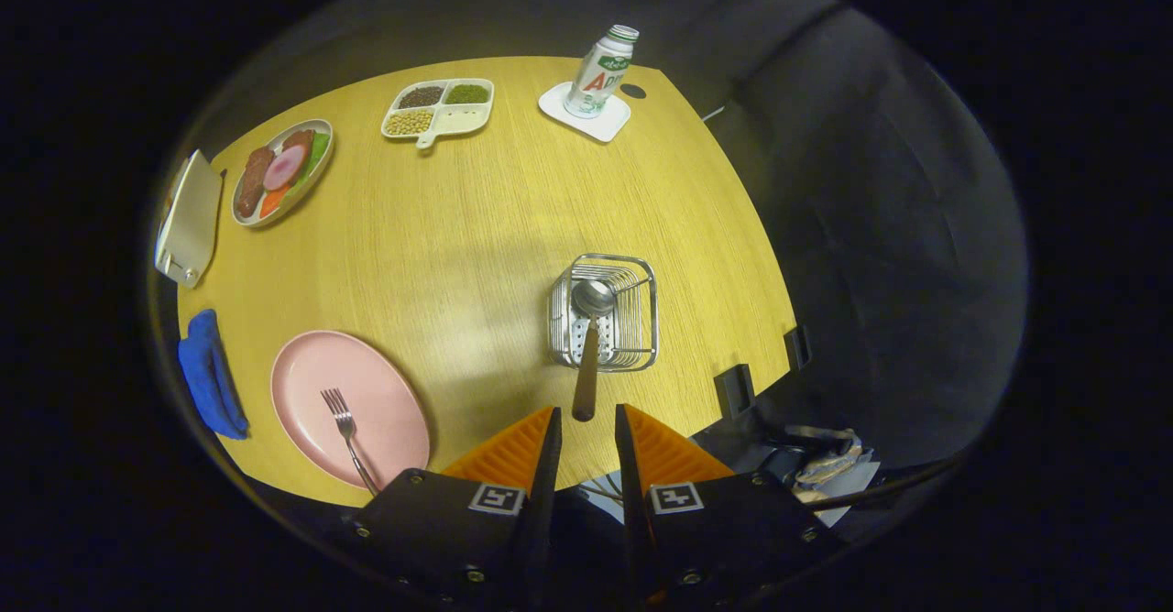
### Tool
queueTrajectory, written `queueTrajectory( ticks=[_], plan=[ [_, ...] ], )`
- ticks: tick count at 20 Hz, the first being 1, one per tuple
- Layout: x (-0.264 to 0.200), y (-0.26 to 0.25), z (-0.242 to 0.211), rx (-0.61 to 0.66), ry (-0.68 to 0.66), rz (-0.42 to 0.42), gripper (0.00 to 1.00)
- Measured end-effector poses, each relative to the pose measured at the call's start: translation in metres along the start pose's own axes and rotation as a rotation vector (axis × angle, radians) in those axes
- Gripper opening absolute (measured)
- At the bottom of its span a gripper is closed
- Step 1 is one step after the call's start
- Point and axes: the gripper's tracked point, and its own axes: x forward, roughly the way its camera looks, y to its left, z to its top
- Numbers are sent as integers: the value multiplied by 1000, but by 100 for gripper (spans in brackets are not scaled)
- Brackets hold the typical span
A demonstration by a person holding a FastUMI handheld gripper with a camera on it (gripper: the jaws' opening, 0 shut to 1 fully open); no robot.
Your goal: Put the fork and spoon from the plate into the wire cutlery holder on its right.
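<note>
Now one spoon (592,319) in wire cutlery holder (644,278), one fork (346,425) on pink plate (385,383), claw (586,429) released, empty.

Bottle (600,71) on coaster (586,113), blue cloth (211,374)

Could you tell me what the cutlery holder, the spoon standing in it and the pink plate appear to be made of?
The cutlery holder looks like bright metal wire: thin shiny bars with open gaps. The spoon has a polished metal bowl that reflects light and a brown handle, probably wood. The pink plate, with the fork on it, looks smooth and matte, ceramic or plastic; I cannot tell which. The tool is open behind the spoon handle.
</note>
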Motion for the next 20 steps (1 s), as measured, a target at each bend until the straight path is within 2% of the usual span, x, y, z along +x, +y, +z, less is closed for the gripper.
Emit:
queueTrajectory(
  ticks=[12, 20],
  plan=[
    [-45, 95, -20, -249, -100, 45, 36],
    [-53, 167, -75, -418, -97, 131, 35]
  ],
)
